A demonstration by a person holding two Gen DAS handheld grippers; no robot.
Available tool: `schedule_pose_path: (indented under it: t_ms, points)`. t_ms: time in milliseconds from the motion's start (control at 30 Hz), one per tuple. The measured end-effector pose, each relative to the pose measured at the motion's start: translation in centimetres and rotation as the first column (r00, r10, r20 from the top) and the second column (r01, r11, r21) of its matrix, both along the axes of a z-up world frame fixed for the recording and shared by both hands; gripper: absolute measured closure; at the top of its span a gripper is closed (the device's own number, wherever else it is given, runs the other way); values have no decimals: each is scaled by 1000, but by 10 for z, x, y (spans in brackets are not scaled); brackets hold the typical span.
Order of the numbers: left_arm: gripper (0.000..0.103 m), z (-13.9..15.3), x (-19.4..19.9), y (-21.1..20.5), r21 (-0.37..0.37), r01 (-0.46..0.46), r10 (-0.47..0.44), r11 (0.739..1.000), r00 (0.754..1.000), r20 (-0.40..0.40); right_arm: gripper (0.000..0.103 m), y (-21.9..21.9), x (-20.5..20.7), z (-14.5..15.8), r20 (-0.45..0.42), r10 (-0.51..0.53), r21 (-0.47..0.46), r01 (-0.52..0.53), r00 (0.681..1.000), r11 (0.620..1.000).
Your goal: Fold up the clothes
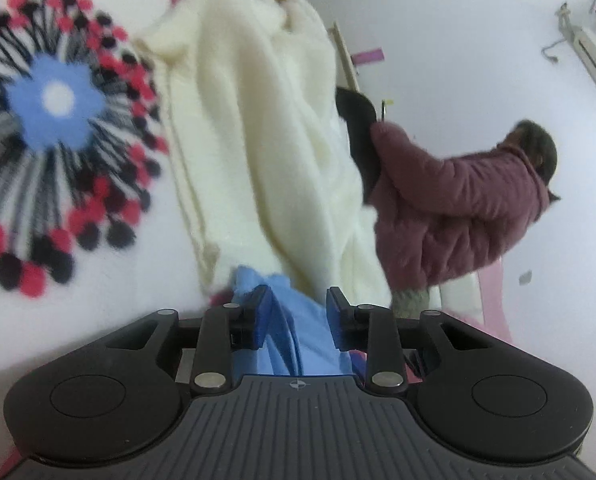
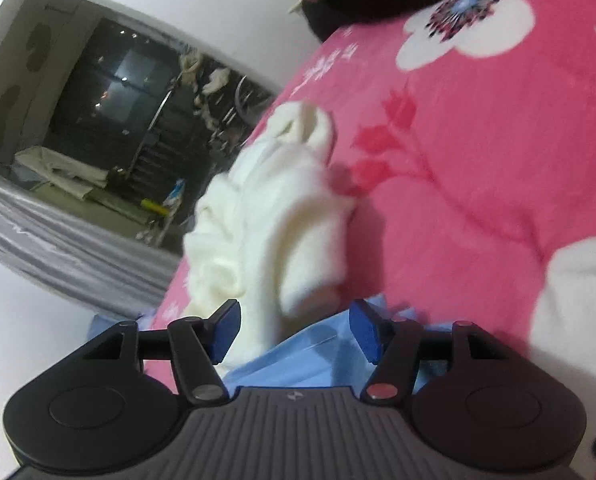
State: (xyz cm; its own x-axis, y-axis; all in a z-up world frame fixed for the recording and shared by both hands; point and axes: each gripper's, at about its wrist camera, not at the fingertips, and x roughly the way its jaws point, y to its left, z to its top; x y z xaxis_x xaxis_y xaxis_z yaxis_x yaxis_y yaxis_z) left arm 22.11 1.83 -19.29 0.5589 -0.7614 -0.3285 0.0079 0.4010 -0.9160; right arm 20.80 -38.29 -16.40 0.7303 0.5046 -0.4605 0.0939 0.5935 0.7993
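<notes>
**Cream and blue garments on a flowered bedspread, both tongs spread**

Across the left wrist view, a cream fleece garment (image 1: 257,132) is seen lying rumpled and lengthwise on a pink flowered bedspread (image 1: 57,120). A light blue garment (image 1: 293,328) is seen bunched at its near end, running between the fingers of the left gripper (image 1: 298,320). The jaws are held apart with the blue cloth loose in the gap; no pinch is made. A person in a maroon padded jacket (image 1: 458,208) is seen leaning at the far side.

From the right wrist view, the cream fleece garment (image 2: 277,216) is seen heaped near the bed edge, the light blue garment (image 2: 298,360) spread flatter below it. The right gripper (image 2: 293,332) is held wide apart above both. The pink flowered bedspread (image 2: 478,140) fills the right side.

Placement is judged deliberate: both tongs straddle cloth, as suits either seizing or having let go. Neither garment lies folded.
</notes>
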Motion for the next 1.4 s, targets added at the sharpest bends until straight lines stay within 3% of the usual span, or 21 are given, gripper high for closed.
schedule_pose_path:
  t_ms: [100,200,333,500,667,767,867,933,967,1033,1100,1167,1233,1400]
  points:
    - [63,11,-2,12,19,-23,22,1000,999,23,39,1,-12,7,21,-9,-22,9,1000,1000]
    - [57,24,-13,23,54,12,-13,998,999,30,38,2,-37,28,60,23,-55,-20,998,998]
    - [50,37,-44,27,107,110,-113,988,993,27,31,0,-74,59,66,89,-86,-84,994,993]
    - [47,40,-104,27,134,231,-234,964,972,9,26,-9,-125,75,-7,124,-94,-124,992,988]
    - [47,29,-155,2,234,336,-343,912,939,-14,26,-20,-185,58,-76,82,-66,-87,994,994]
    - [47,24,-168,-17,338,352,-368,873,930,-17,26,-16,-203,33,-134,84,-98,-98,987,990]
    - [47,27,-173,-27,425,320,-370,847,928,38,27,-6,-203,13,-158,102,-137,-124,982,983]
    - [49,32,-179,-35,467,310,-385,828,920,72,33,1,-200,9,-160,106,-154,-131,981,979]
    - [58,34,-182,-39,489,304,-394,818,915,90,43,4,-199,7,-162,107,-162,-133,981,978]
    - [65,37,-189,-47,563,277,-423,778,895,144,49,11,-196,4,-165,109,-180,-138,980,974]
    - [81,36,-195,-53,613,231,-419,756,890,181,54,20,-196,5,-173,107,-238,-147,979,960]
    - [89,35,-197,-52,607,210,-395,766,899,188,76,26,-196,4,-188,88,-296,-141,978,945]
    - [92,40,-201,-49,598,189,-378,779,902,208,90,27,-196,10,-193,75,-317,-135,978,939]
    - [94,66,-219,-28,563,239,-435,791,867,244,93,46,-218,47,-147,125,-424,-177,981,888]
